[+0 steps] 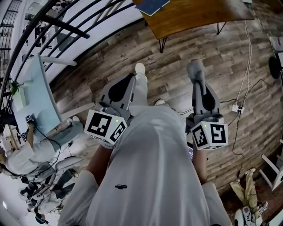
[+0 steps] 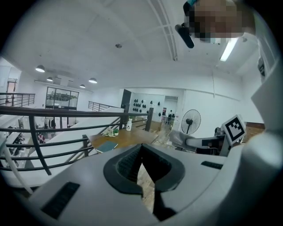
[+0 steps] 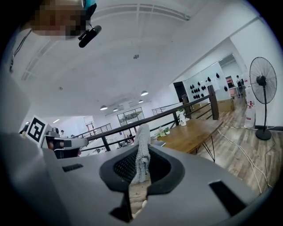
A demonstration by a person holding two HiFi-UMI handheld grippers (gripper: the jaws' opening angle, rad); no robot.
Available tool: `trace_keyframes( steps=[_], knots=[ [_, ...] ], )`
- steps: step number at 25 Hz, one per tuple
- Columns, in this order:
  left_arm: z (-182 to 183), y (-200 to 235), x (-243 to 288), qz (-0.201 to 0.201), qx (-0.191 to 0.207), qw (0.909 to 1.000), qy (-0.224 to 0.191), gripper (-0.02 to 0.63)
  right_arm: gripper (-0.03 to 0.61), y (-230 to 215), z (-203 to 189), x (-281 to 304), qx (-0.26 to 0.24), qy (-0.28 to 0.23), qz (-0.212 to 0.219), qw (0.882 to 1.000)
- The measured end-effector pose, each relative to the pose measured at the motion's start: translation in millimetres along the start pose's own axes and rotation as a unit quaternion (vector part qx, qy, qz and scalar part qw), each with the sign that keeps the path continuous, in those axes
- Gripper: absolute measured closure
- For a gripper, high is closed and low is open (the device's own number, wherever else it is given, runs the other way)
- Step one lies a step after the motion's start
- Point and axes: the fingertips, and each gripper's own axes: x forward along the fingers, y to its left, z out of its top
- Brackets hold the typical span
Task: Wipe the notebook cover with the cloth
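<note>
the person stands on the wood plank floor (image 1: 221, 53) with both grippers held low in front of them, well away from the work. the right gripper (image 1: 197, 83) has its fingers clenched on a grey knitted cloth (image 1: 194, 69); in the right gripper view the cloth (image 3: 143, 134) stands up as a narrow strip between the dark pads of that gripper (image 3: 141, 163). the left gripper (image 1: 131, 77) is beside it, apart from it. in the left gripper view its fingers (image 2: 128, 163) are closed together at the tips with nothing between them, only floor showing through the slit lower down.

the notebook (image 1: 152, 5), with a dark blue-green cover, lies flat near the edge of a wooden tabletop (image 1: 199, 15) on thin black legs, far ahead of both grippers. from the left gripper it shows as a dark slab (image 2: 106, 145) on that tabletop (image 2: 128, 137), with a white bottle (image 2: 129, 124) further back. a black railing (image 2: 66, 112) runs alongside. a standing fan (image 3: 262, 84) is off to the right.
</note>
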Motion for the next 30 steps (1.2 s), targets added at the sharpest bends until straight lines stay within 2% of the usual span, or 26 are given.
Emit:
trace_keyframes(
  steps=[6,11,20,25,30],
  knots=[
    [8.5,29.5,37.6,-0.010,-0.011,0.9999,-0.002,0.595,0.541,-7.8,13.5,41.8,-0.003,-0.001,-0.006,1.000],
    [29.4,72.4,80.8,-0.025,-0.013,0.9996,-0.002,0.595,0.537,-7.9,24.4,98.6,0.002,0.012,-0.011,1.000],
    [70.7,192.0,172.1,-0.046,-0.040,0.9980,0.015,0.595,0.537,2.1,60.4,244.3,0.005,0.038,-0.033,0.999],
    [87.6,262.5,210.2,-0.047,-0.065,0.9966,0.018,0.595,0.537,17.3,79.2,328.1,-0.012,0.051,-0.022,0.998],
    [92.8,314.7,236.5,-0.044,-0.075,0.9959,0.025,0.595,0.537,26.1,91.8,387.8,-0.020,0.059,-0.015,0.998]
  ],
)
